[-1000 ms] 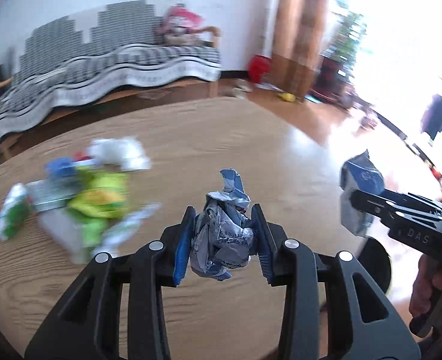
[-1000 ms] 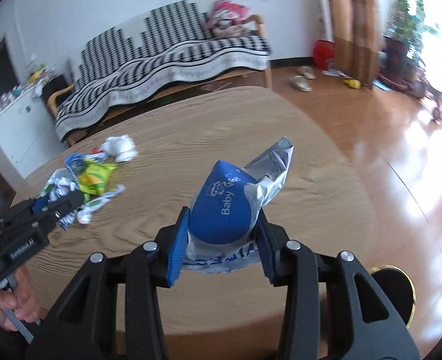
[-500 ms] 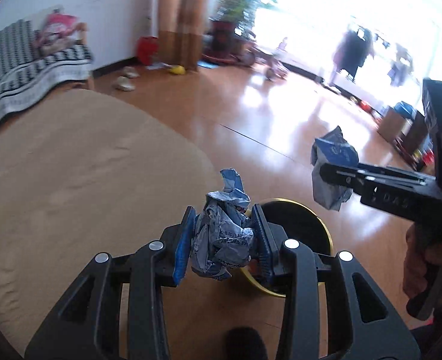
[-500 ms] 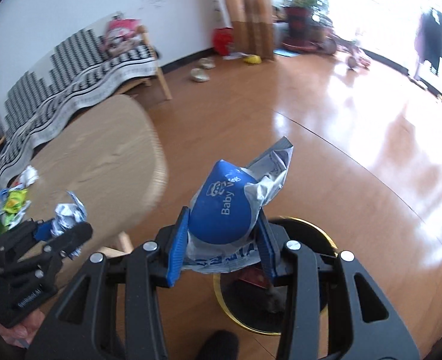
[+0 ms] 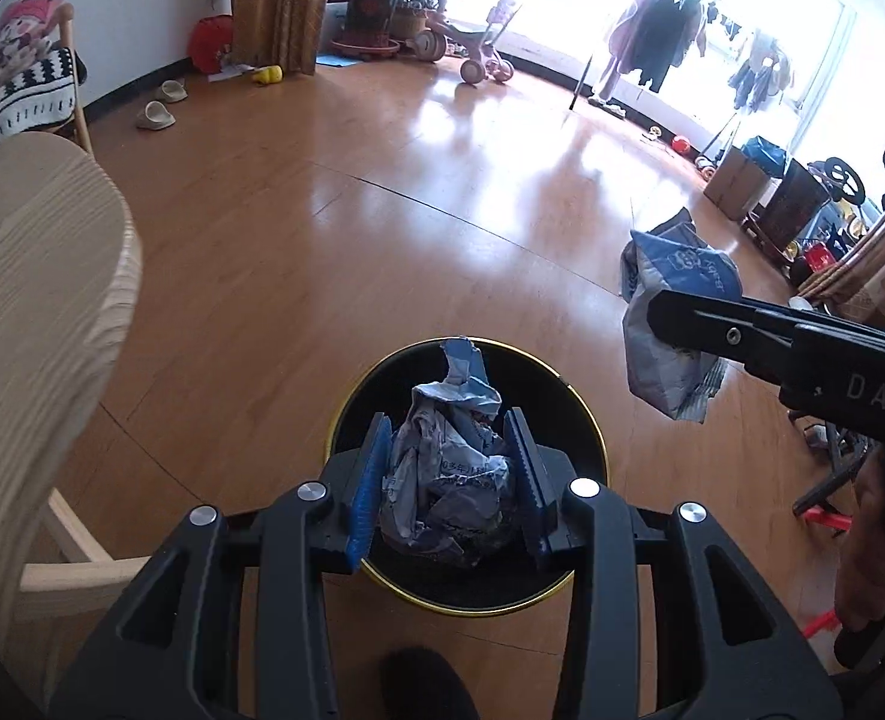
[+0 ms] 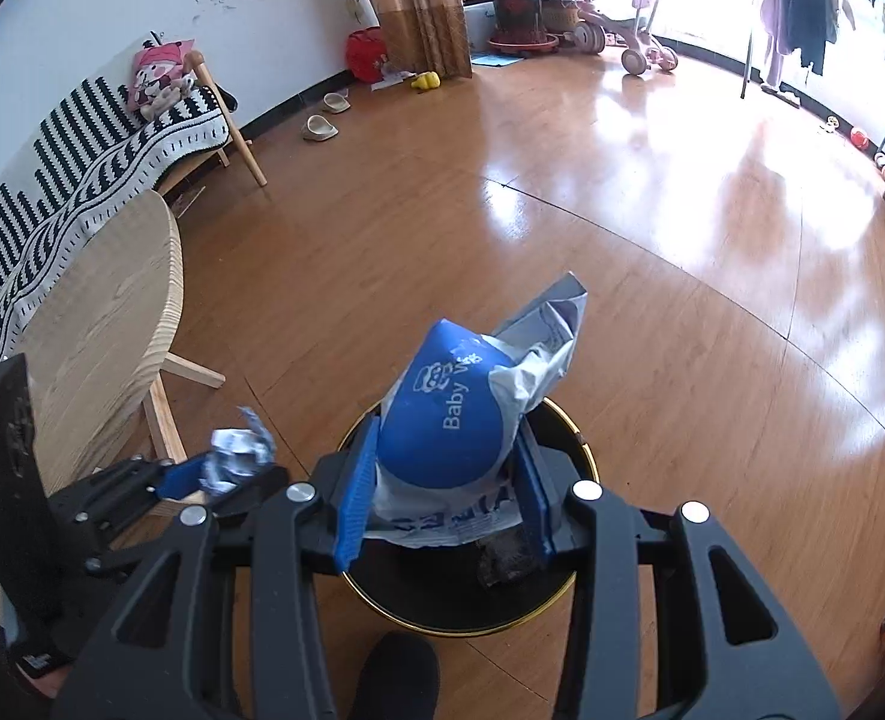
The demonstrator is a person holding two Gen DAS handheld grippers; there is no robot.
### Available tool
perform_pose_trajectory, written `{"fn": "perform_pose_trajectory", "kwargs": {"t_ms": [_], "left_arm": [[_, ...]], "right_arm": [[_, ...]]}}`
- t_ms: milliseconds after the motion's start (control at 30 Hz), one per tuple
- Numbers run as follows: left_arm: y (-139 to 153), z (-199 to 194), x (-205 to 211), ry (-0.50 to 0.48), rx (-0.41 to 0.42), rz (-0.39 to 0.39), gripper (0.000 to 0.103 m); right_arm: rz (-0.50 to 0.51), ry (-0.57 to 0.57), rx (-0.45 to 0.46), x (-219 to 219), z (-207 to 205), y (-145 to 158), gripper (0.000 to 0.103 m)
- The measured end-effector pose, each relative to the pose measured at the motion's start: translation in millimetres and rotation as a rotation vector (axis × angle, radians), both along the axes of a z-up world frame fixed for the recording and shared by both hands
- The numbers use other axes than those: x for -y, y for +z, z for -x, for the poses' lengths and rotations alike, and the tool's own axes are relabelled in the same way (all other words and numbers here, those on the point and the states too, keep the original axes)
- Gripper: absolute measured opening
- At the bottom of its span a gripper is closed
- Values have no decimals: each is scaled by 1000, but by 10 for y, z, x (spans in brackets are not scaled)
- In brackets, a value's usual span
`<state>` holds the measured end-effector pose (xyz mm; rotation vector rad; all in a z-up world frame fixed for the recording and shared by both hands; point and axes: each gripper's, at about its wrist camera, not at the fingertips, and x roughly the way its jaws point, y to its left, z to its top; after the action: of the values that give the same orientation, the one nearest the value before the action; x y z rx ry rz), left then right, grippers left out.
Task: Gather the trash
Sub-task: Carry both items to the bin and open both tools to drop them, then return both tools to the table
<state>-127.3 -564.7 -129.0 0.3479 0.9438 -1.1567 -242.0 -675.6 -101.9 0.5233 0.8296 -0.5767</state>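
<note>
My left gripper is shut on a crumpled silver-blue wrapper and holds it above a round black bin with a gold rim on the floor. My right gripper is shut on a blue and white "Baby" wipes packet, also above the bin. In the left wrist view the packet hangs to the right of the bin. In the right wrist view the crumpled wrapper shows at lower left.
A round light-wood table stands to the left, its edge near the bin; it also shows in the right wrist view. A striped sofa is behind it. Wooden floor stretches ahead, with slippers and a tricycle far off.
Both grippers swung away from the table and its trash pile to the right and down, still holding their items. They now hover over the bin on the floor.
</note>
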Motion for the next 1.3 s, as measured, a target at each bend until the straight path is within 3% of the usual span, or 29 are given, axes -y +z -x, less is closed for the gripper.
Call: {"fn": "perform_pose_trajectory", "kwargs": {"t_ms": [100,267,767,900,1067,1300], "left_arm": [[-35,1,71,-9,-23,-5,42],[-33,46,114,-13,-26,0,59],[166,-48,-87,-7,-1,25,69],[362,-165,-342,18,9,54,75],[702,-324,-791,69,63,101,84],[1132,-693,-1651,233,160,116,92]], "right_arm": [[-3,-3,3,24,-50,18,42],[-12,-19,-4,61,-41,-7,42],[-51,-17,-43,48,-137,-140,43],[-55,-13,-74,61,-214,-187,49],[-30,2,-85,-65,-427,-126,64],[30,138,-12,-744,-1131,267,71]]}}
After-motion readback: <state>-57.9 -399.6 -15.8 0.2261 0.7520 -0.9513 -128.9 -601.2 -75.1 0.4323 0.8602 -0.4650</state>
